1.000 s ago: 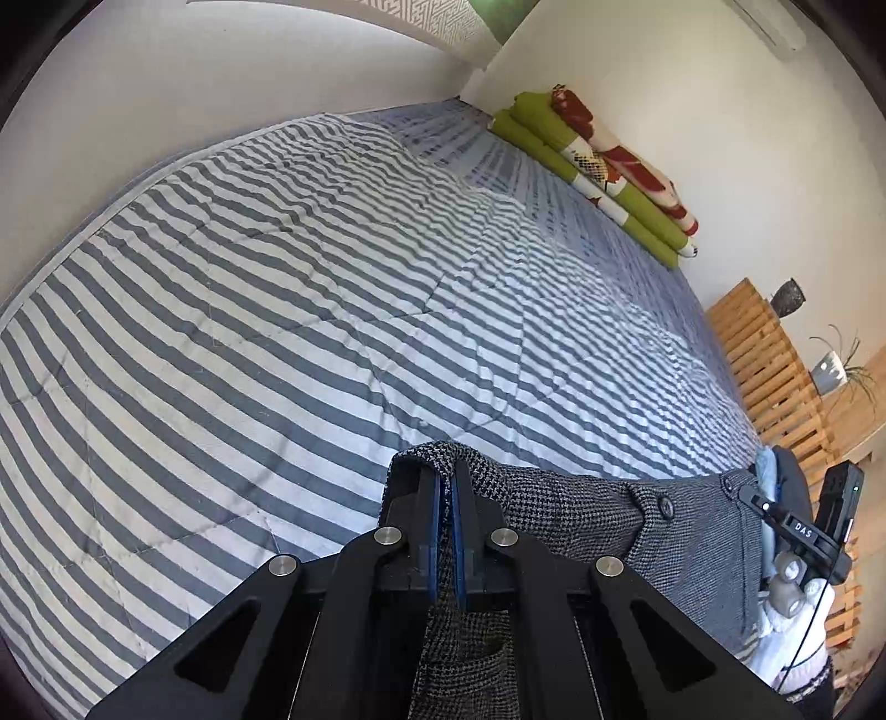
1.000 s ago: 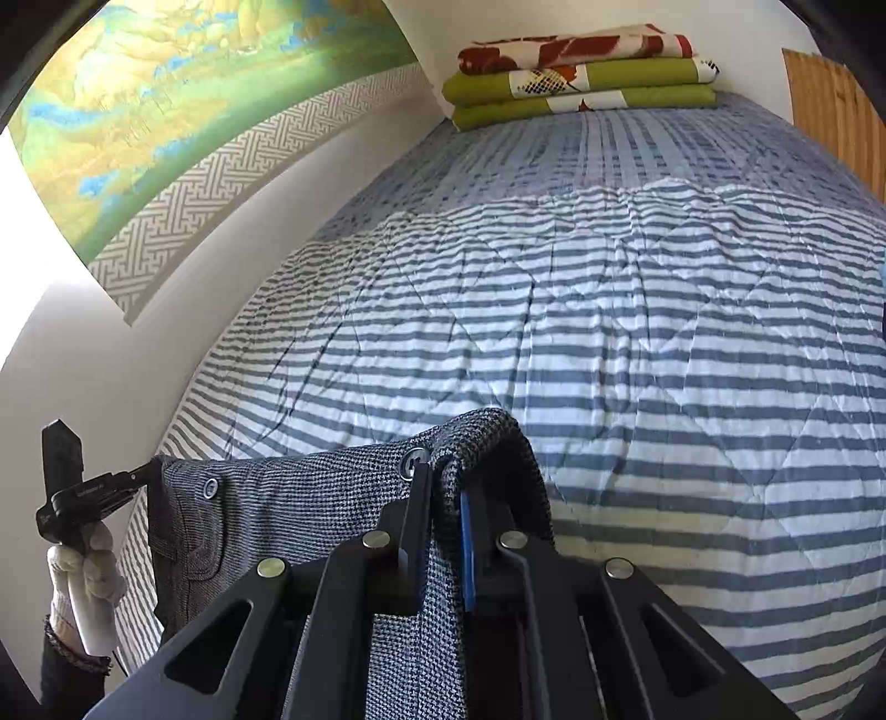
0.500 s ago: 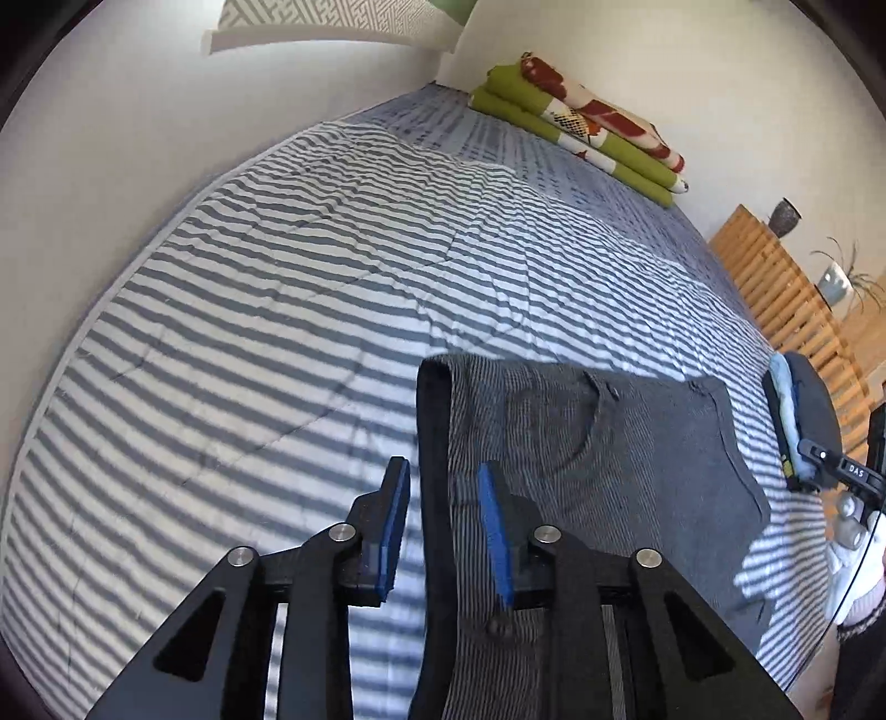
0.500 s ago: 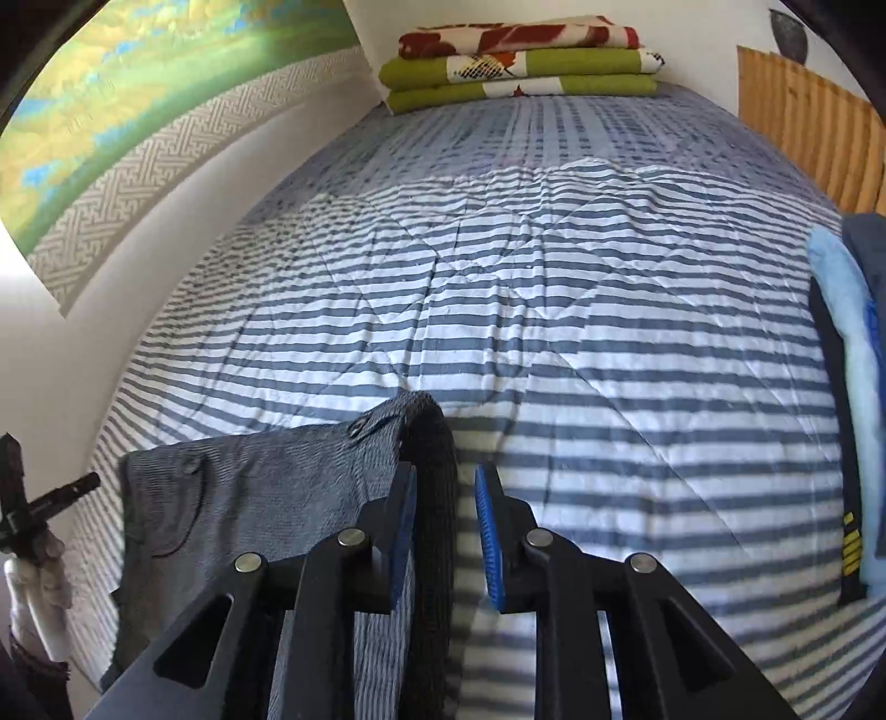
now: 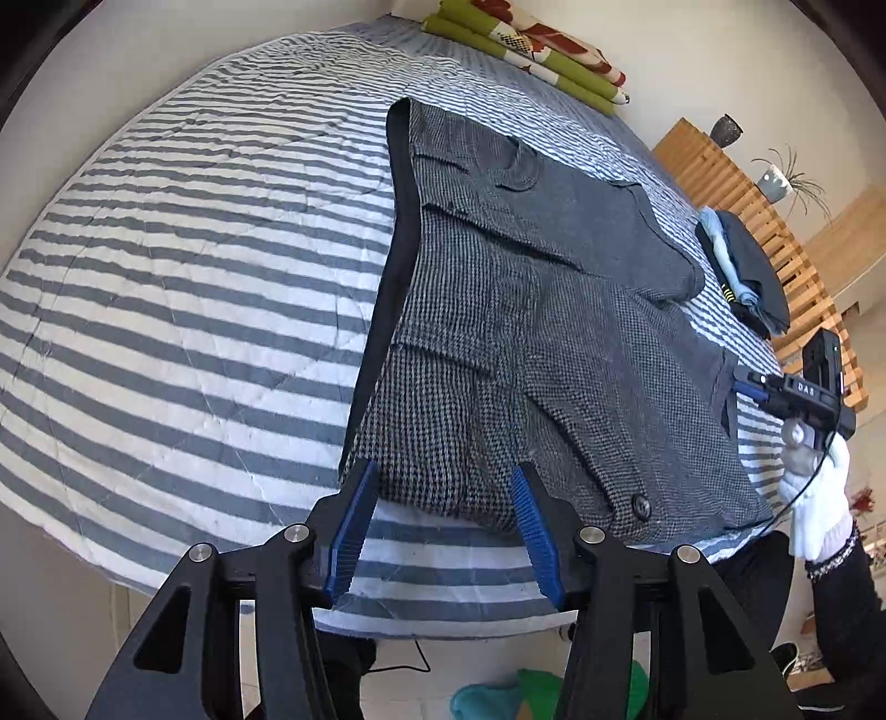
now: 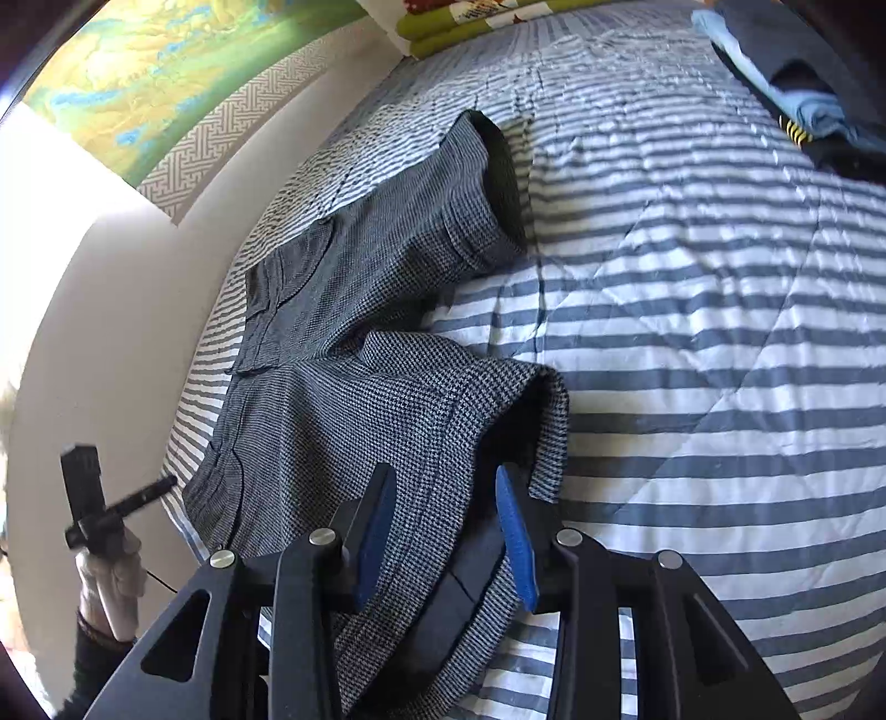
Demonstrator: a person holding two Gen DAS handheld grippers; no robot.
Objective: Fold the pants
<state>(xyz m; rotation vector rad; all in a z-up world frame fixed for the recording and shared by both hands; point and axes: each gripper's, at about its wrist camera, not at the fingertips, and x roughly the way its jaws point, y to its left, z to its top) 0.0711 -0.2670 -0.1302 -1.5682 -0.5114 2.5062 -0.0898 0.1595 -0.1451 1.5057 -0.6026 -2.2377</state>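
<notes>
Grey houndstooth pants [image 5: 531, 310] lie folded over themselves on the striped bedspread [image 5: 183, 288], close to the bed's near edge. My left gripper [image 5: 443, 526] hovers at the fold's near edge. Its jaws are opening, and the blue pads [image 5: 354, 526] stand clear of the cloth. In the right wrist view the pants [image 6: 343, 343] spread away to the left. My right gripper [image 6: 446, 531] is over a loose flap of them, its jaws opening too. Cloth lies below and between the pads [image 6: 515, 537], which do not press on it. A white-gloved hand [image 5: 819, 498] holds the right gripper [image 5: 797, 387].
Folded green and red blankets [image 5: 531, 50] lie at the bed's far end. A small pile of dark and light-blue clothes [image 5: 742, 271] lies by a wooden slatted frame [image 5: 736, 183]. The wall with a mural [image 6: 166, 72] borders the bed. Green and teal things [image 5: 498, 698] lie on the floor.
Both grippers let go of the pants' waist and drew back toward the bed's near edge. Their jaws went from shut to open. The pants now lie flat on the bed.
</notes>
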